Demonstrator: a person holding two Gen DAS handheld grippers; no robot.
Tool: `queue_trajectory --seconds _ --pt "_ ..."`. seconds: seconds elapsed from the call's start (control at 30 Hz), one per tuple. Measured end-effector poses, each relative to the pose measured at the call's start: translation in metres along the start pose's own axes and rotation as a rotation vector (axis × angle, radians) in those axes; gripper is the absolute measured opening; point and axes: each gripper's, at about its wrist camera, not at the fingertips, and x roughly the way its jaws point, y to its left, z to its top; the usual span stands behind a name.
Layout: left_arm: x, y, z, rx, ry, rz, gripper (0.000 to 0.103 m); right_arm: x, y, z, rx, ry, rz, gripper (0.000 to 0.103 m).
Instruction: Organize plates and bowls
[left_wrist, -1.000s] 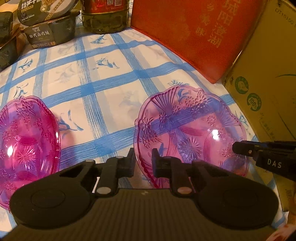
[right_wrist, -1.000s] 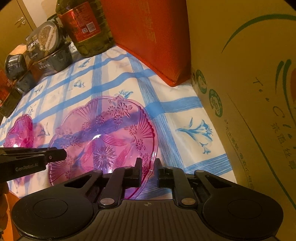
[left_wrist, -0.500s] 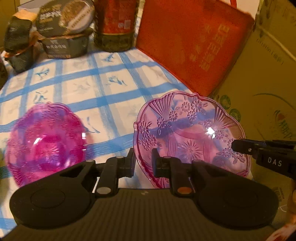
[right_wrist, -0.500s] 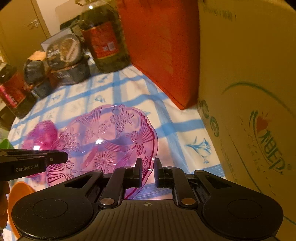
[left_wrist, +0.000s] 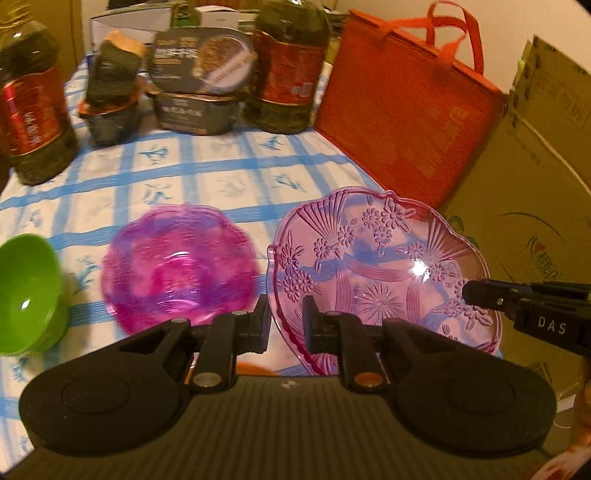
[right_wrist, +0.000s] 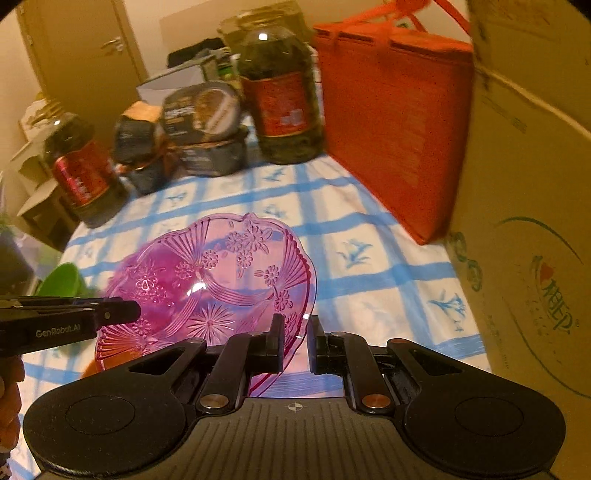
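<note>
The pink bowl left of the pink plate is blurred; a green bowl beyond it is cut off by the frame edge. The plate's near rim hides behind both grippers: the left gripper clamps its left rim, the right gripper its right rim, above the checked tablecloth.

The smaller pink bowl is smearing into motion blur, its pattern unreadable. The green bowl is running off the left edge. An orange object is hiding behind the left gripper, impossible to identify. Labels on the far jars are blurring beyond reading.
</note>
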Motion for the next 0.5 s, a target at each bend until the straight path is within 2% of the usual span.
queue_trajectory --seconds 0.5 --pt "-0.063 0.071 -0.021 -0.071 -0.049 0.074 0.015 0.002 0.087 -0.006 -0.1 0.007 0.076 0.012"
